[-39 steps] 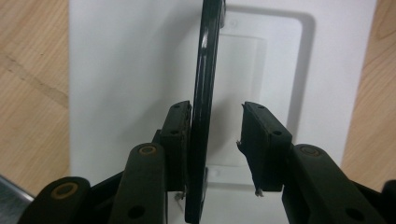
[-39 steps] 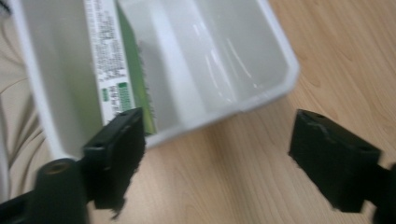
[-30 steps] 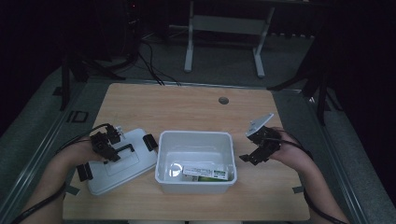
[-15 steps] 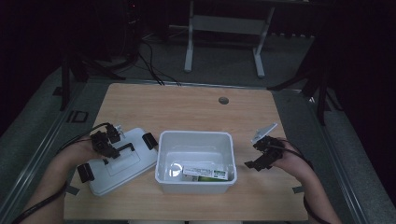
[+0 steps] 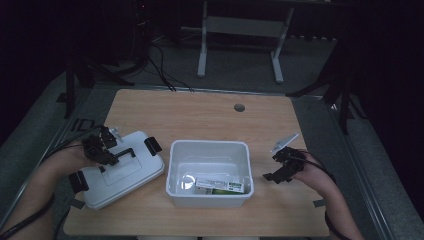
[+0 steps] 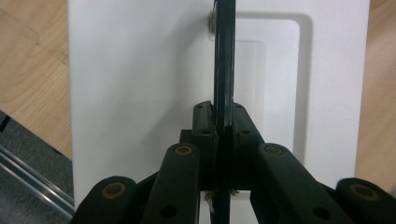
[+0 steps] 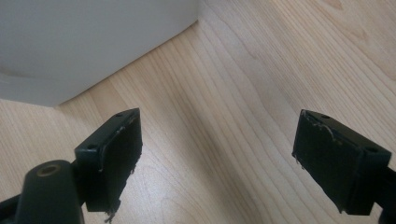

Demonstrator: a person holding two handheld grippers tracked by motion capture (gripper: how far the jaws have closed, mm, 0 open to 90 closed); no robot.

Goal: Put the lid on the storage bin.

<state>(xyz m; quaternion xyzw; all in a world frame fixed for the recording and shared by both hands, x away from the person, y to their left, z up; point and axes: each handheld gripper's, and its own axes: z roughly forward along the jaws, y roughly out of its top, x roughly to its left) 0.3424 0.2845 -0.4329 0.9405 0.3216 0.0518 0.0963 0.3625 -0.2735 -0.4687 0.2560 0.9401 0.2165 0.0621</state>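
Note:
A white lid (image 5: 131, 175) with a thin black handle (image 5: 125, 151) lies on the wooden table (image 5: 200, 115), left of an open white bin (image 5: 210, 146). My left gripper (image 5: 111, 154) is shut on that handle, its jaws having just been closing. In the left gripper view the pads (image 6: 204, 119) pinch the handle strip (image 6: 224, 60) over the lid (image 6: 140, 93). My right gripper (image 5: 272, 167) stands open, low over the table right of the bin. Between its fingers (image 7: 217, 149) there is bare wood, and the bin wall (image 7: 93, 42) is ahead.
A green and white box (image 5: 222, 184) and a small round thing (image 5: 188, 181) lie in the bin. Black clips (image 5: 153, 145) sit at the lid's ends. A cable hole (image 5: 239, 107) is at the table's back. Metal stand legs (image 5: 202, 50) rise beyond the far edge.
My left gripper has closed on the lid's handle and risen slightly. My right gripper has sunk toward the table beside the bin.

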